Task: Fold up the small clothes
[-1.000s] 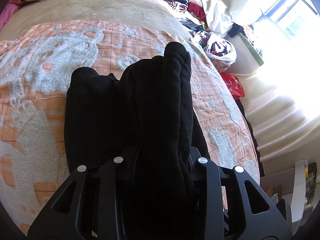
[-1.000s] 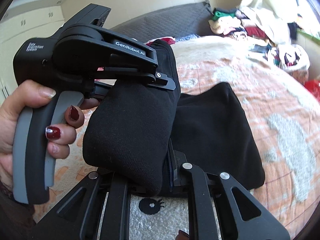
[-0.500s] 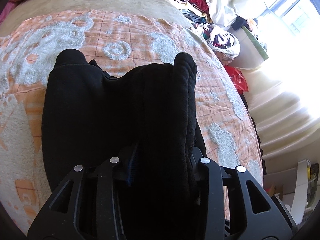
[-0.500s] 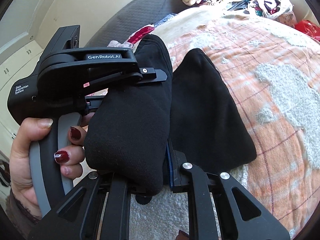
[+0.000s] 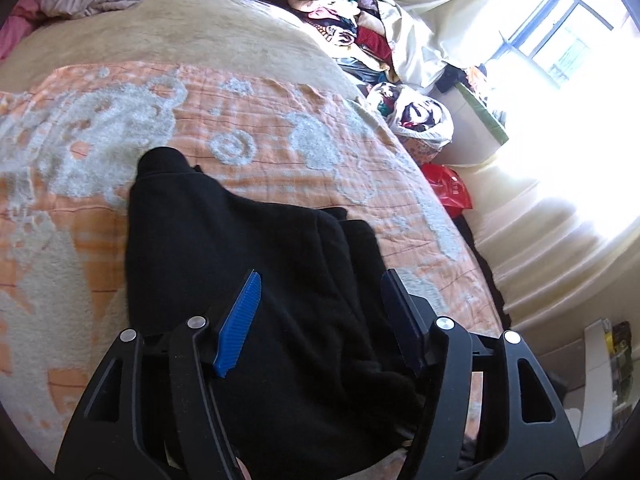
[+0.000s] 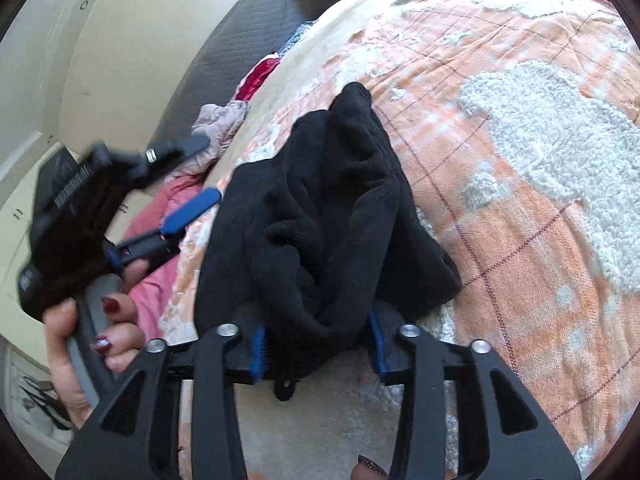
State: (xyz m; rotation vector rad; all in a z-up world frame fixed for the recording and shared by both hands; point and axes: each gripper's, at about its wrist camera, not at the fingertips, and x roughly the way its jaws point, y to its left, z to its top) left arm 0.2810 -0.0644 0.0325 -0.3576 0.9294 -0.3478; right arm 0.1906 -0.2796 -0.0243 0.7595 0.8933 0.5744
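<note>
Big bed (image 5: 248, 52) fills most of the room, covered by an orange-and-white fuzzy blanket (image 5: 280, 152); clothes pile (image 5: 340, 28) by the sunny window (image 5: 560, 40). Black garment (image 5: 240, 264) lies rumpled on the blanket. Left gripper (image 5: 320, 308) and right gripper (image 6: 316, 340) have both just been opening, jaws apart with the cloth loose between them.

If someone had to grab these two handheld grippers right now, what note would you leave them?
Left gripper: jaws have just been opening, pads clear, black garment lying under and between them.
Right gripper: jaws have just been opening; the garment's near edge sits loose between the pads.
Garment: on the orange bedspread, folded over but rumpled.
Done: rough fold laid down and released.
Left: probably flatten and square it, then start on the pile at the bed's far end.
</note>
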